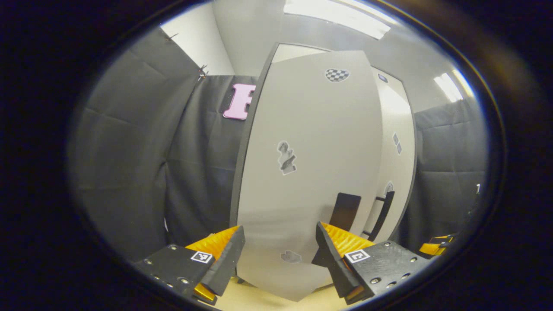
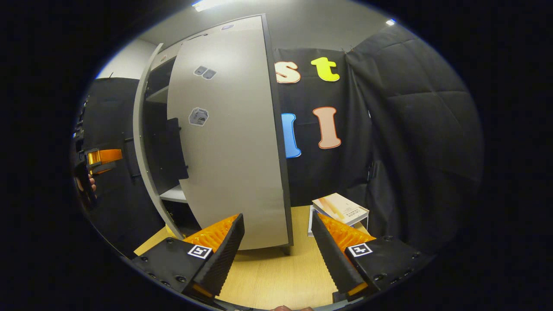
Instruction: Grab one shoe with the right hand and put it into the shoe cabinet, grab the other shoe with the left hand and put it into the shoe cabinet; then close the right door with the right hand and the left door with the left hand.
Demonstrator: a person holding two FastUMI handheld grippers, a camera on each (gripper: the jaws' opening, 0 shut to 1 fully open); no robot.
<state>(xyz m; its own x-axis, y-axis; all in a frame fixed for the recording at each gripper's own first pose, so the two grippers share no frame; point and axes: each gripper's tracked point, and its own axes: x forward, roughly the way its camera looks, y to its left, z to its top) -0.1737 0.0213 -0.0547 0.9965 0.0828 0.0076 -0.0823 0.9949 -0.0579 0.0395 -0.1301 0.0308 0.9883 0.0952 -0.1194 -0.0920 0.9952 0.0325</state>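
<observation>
The shoe cabinet's left door [image 1: 302,172], a grey panel with small stickers, stands ajar close in front of my left gripper [image 1: 280,235], which is open with nothing between its fingers. Past that door's edge I see the right door [image 1: 395,142] and a black handle [image 1: 382,216]. In the right gripper view the right door [image 2: 229,151] is also ajar, with dark shelves [image 2: 173,194] showing in the gap. My right gripper [image 2: 276,222] is open and holds nothing, just short of that door's lower edge. A hand holds the left gripper [image 2: 101,157] at the far left.
The cabinet stands on a light wooden floor [image 2: 276,272]. A pale box with a book on top [image 2: 341,209] sits on the floor right of the cabinet. Black quilted cloth walls [image 2: 410,129] close in both sides. The right gripper's body [image 1: 436,248] shows at the left gripper view's right edge.
</observation>
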